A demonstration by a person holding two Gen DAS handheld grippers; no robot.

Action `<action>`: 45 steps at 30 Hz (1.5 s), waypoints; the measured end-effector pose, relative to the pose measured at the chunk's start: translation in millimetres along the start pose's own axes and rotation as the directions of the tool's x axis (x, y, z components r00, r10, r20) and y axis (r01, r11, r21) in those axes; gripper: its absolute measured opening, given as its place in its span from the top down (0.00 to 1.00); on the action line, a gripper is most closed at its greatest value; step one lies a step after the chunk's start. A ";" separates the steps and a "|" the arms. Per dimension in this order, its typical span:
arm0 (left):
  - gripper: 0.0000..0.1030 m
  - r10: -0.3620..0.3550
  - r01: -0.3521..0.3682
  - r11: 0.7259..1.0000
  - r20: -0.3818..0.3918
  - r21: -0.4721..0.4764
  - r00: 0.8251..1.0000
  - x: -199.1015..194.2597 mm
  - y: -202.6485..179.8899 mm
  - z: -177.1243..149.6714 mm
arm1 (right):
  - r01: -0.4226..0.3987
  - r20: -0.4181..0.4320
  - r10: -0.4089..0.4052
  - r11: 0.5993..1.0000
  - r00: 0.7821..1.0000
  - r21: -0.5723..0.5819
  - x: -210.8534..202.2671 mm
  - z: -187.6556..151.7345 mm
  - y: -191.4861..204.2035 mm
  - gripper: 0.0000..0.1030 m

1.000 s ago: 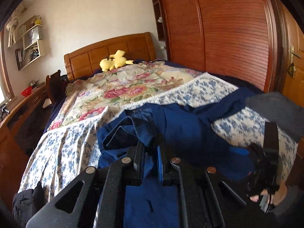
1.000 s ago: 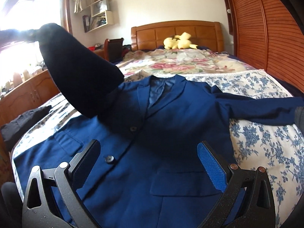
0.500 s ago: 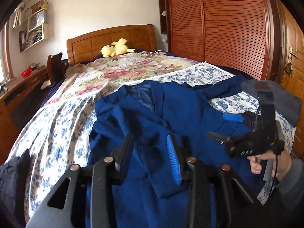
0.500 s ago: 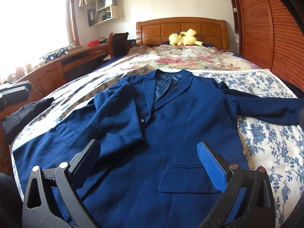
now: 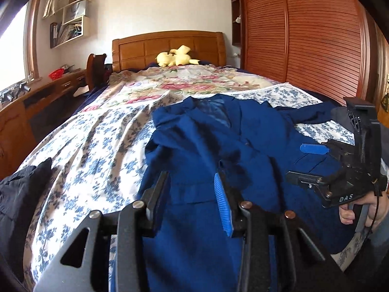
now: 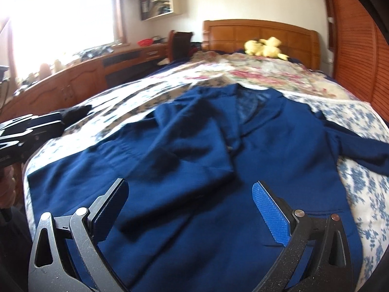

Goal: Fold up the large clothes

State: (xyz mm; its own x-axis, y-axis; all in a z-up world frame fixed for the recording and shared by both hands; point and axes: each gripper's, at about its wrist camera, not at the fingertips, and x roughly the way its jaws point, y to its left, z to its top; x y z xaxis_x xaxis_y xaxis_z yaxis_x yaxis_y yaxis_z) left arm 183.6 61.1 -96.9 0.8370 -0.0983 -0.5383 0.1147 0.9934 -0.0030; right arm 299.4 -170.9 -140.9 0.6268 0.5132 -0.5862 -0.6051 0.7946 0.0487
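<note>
A dark blue suit jacket (image 5: 243,146) (image 6: 279,150) lies front up on the bed (image 5: 97,146). One sleeve (image 6: 194,150) is folded across its chest; the other sleeve (image 6: 359,150) stretches out to the right over the sheet. My left gripper (image 5: 190,177) hovers over the jacket's near left part, open with a moderate gap and nothing between its pads. My right gripper (image 6: 189,185) stands wide open above the jacket's lower front, holding nothing. It also shows in the left wrist view as the right gripper (image 5: 295,162), with a hand on its handle.
A yellow plush toy (image 5: 176,58) sits by the wooden headboard. A black garment (image 5: 17,194) lies at the bed's left edge. A slatted wooden wardrobe (image 5: 304,36) stands on the right, a desk (image 6: 73,85) and a chair on the left.
The left gripper, shut on the raised sleeve a second ago, has let go; the sleeve now lies across the chest. The left gripper drew back and sank. The right gripper's view swung.
</note>
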 end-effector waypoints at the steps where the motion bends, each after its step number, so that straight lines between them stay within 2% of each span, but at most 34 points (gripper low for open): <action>1: 0.65 0.005 -0.005 1.000 -0.003 0.001 1.000 -0.6 1.7 -1.9 | -0.021 -0.004 0.021 1.000 1.000 -0.012 2.0 0.6 6.6 0.00; 8: 0.65 0.044 -0.044 0.999 -0.007 -0.004 0.999 -9.8 16.6 -15.9 | -0.121 -0.040 0.119 0.991 0.992 -0.058 18.6 2.2 40.6 0.03; 14: 0.65 0.065 -0.065 0.998 -0.020 -0.013 0.998 -12.7 27.8 -24.4 | -0.182 -0.093 0.174 0.979 0.980 -0.093 36.8 -1.5 64.7 0.10; 18: 0.65 0.070 -0.070 0.997 -0.025 -0.020 0.997 -12.9 33.4 -27.2 | -0.183 -0.131 0.165 0.974 0.978 -0.135 45.9 -7.3 76.4 0.16; 28: 0.65 0.074 -0.074 0.997 -0.014 -0.025 0.997 -15.5 34.6 -28.6 | -0.193 -0.183 0.166 0.971 0.969 -0.143 54.7 -13.1 76.3 0.27; 31: 0.65 0.075 -0.075 0.997 -0.015 -0.026 0.997 -15.8 34.8 -28.5 | -0.201 -0.201 0.170 0.968 0.965 -0.147 55.3 -14.3 77.0 0.37; 33: 0.65 0.073 -0.073 0.997 -0.012 -0.027 0.997 -16.1 34.7 -28.6 | -0.200 -0.214 0.166 0.968 0.963 -0.153 55.5 -15.4 77.0 0.53; 38: 0.65 0.078 -0.078 0.997 -0.017 -0.027 0.997 -15.2 32.2 -29.6 | -0.221 -0.231 0.180 0.961 0.956 -0.167 51.4 -17.8 75.6 0.71; 42: 0.65 0.079 -0.079 0.996 -0.016 -0.026 0.997 -14.2 30.6 -29.3 | -0.232 -0.219 0.197 0.961 0.956 -0.150 44.7 -16.4 67.8 0.90; 45: 0.65 0.075 -0.076 0.997 -0.015 -0.024 0.997 -13.6 27.7 -28.0 | -0.207 -0.158 0.186 0.970 0.970 -0.128 33.6 -11.0 59.5 0.96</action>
State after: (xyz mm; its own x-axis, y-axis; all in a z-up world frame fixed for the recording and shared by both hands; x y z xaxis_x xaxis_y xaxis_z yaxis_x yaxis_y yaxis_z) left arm 160.4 91.6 -113.2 0.8349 -0.0222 -0.5500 0.0381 0.9991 0.0174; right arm 279.1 -109.9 -166.5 0.4179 0.5942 -0.6872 -0.7796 0.6230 0.0647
